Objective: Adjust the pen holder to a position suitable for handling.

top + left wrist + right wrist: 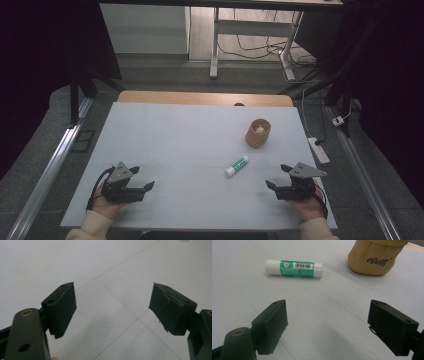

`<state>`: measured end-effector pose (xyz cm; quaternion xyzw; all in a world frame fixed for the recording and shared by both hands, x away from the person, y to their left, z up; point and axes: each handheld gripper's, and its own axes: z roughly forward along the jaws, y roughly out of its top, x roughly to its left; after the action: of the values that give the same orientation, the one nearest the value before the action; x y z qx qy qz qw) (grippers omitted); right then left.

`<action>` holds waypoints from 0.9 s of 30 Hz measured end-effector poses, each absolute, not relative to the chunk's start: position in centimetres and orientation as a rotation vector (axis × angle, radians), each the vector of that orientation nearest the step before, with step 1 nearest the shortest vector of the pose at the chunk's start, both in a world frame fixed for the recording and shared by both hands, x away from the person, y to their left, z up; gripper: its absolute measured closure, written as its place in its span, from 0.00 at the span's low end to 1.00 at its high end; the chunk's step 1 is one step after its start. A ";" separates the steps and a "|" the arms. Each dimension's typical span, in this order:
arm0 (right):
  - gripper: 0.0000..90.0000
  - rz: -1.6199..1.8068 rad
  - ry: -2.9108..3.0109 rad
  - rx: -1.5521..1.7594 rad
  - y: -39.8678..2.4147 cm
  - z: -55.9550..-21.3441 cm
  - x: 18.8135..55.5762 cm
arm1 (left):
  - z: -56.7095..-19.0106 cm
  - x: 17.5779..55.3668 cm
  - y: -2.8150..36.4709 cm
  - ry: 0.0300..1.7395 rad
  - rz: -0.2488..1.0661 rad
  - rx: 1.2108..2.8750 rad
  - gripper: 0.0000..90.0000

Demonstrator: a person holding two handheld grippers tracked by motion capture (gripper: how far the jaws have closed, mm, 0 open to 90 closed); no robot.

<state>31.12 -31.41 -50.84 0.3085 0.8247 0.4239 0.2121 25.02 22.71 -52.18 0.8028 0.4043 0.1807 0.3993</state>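
Here both tools are resting low near the front edge of the white worktop (165, 130), each held in one of the person's hands, and nothing is being gripped yet. The left tool (148, 186) is sitting at the near left with its jaws spread wide; its own view is looking across bare worktop between the two black pads. The right tool (276, 176) is sitting at the near right, jaws likewise standing wide apart and empty.

The glue stick (236, 166) is lying on its side a little right of the worktop's middle, white with a green label, near the right tool but clearly apart from it. In the right gripper view the glue stick (293, 268) is lying crosswise ahead of the jaws, slightly toward the left pad. Beyond it, the tan cup-shaped holder (258, 132) is standing upright, well short of the far edge; something pale is sitting inside it, too small to tell what.

By my reading, the work is only starting: the right tool is facing the stick and is the likelier one to be reaching for it. The next move is calling for that tool to be carried forward, its jaws brought to either side of the stick's barrel and closed across it, probably for dropping it into the holder.
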 end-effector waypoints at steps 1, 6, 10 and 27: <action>0.18 1.175 2.292 0.856 -31.4 -50.9 31.1 | -52.2 25.1 22.7 1.023 0.456 2.032 0.24; 0.18 1.171 2.300 0.856 -31.4 -50.9 31.2 | -52.3 25.2 22.7 1.024 0.455 2.034 0.24; 0.19 1.177 2.303 0.855 -31.3 -51.0 31.3 | -52.3 25.3 22.7 1.022 0.457 2.040 0.24; 0.21 1.192 2.315 0.866 -31.0 -50.8 31.5 | -52.4 25.1 22.5 1.009 0.475 2.055 0.24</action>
<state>31.47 -31.00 -50.84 0.3095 0.8270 0.4259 0.1974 25.06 22.47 -52.38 0.8090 0.3971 0.1868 0.3910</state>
